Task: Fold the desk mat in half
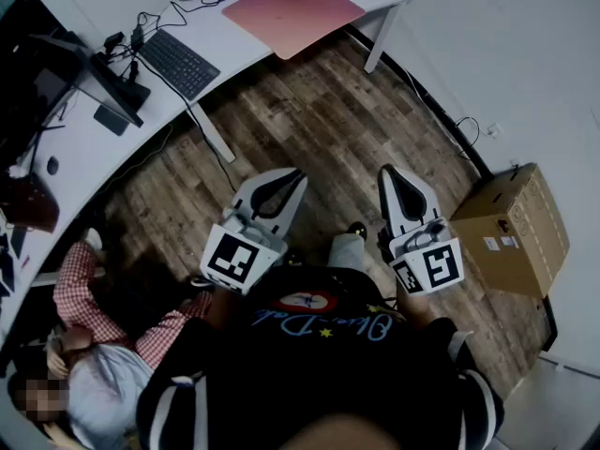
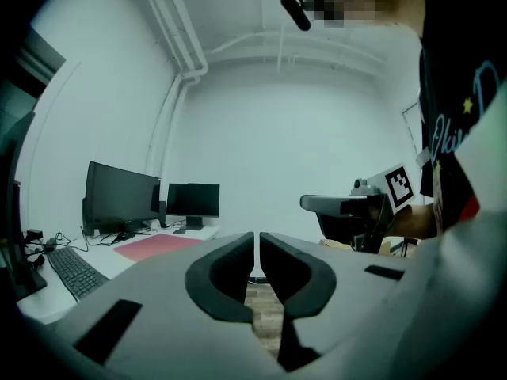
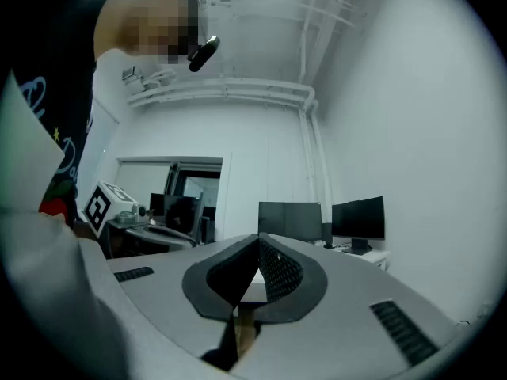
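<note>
The left claw [image 1: 293, 176] and the right claw [image 1: 391, 174] are both clenched with nothing between the jaws, above the wooden floor [image 1: 309, 120] and well apart from the pink desk mat [image 1: 292, 9], which lies flat and unfolded on the white counter [image 1: 223, 47].

Wood-plank floor [image 1: 309, 120], curved white desk [image 1: 214, 31], white walls [image 1: 506, 50], cardboard box [image 1: 511, 228].

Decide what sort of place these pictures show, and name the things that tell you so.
Most likely an office: a long curved white desk carries a black computer keyboard, black flat monitors and a pink rectangular desk mat.
</note>
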{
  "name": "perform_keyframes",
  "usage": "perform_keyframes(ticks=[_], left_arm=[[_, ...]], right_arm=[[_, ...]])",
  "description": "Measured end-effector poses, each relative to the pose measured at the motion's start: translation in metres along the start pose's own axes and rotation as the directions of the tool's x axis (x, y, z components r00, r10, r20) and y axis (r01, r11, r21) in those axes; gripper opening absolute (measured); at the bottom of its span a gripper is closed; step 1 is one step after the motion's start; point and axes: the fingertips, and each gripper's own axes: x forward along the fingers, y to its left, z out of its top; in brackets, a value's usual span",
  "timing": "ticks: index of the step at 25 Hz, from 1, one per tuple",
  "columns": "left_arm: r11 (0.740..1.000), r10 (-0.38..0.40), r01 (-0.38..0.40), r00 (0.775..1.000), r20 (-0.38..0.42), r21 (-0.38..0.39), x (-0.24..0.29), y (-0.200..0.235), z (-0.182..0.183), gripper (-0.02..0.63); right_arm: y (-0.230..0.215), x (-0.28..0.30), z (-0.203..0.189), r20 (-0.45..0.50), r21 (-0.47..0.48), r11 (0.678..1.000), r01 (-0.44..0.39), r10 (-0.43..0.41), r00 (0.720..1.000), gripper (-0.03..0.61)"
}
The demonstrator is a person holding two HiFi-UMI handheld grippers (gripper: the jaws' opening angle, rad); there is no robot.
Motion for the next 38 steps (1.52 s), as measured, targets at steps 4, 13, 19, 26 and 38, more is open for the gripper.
perform_keyframes(ticks=[4, 13, 19, 26, 38], left_arm=[[1.000, 0.013, -0.013, 1.000, -0.003, -0.002, 0.004, 0.003, -0.001, 0.005], [0.998, 0.063, -0.063, 0.997, -0.044, 0.005, 0.014, 0.016, -0.003, 0.005], [0.990, 0.138, -0.138, 0.989, -0.042, 0.012, 0.028, 0.024, 0.001, 0.005], [0.972, 0.233, -0.234, 0.971, -0.053, -0.015, 0.051, 0.038, 0.006, 0.013], [0.942, 0.330, -0.333, 0.941, -0.069, -0.030, 0.110, 0.043, 0.008, 0.049]], right_arm=[[-0.005, 0.003, -0.003, -0.006, -0.002, 1.000, -0.004, 0.004, 1.000, 0.000], [-0.026, 0.015, -0.002, 0.006, -0.019, 1.000, -0.011, 0.011, 1.000, 0.002], [-0.049, 0.031, -0.007, -0.020, -0.013, 0.998, -0.055, 0.055, 0.998, 0.002], [-0.080, 0.058, -0.008, -0.030, 0.002, 0.991, -0.131, 0.131, 0.991, 0.003], [-0.147, 0.084, -0.023, -0.048, 0.048, 0.975, -0.215, 0.217, 0.975, 0.050]])
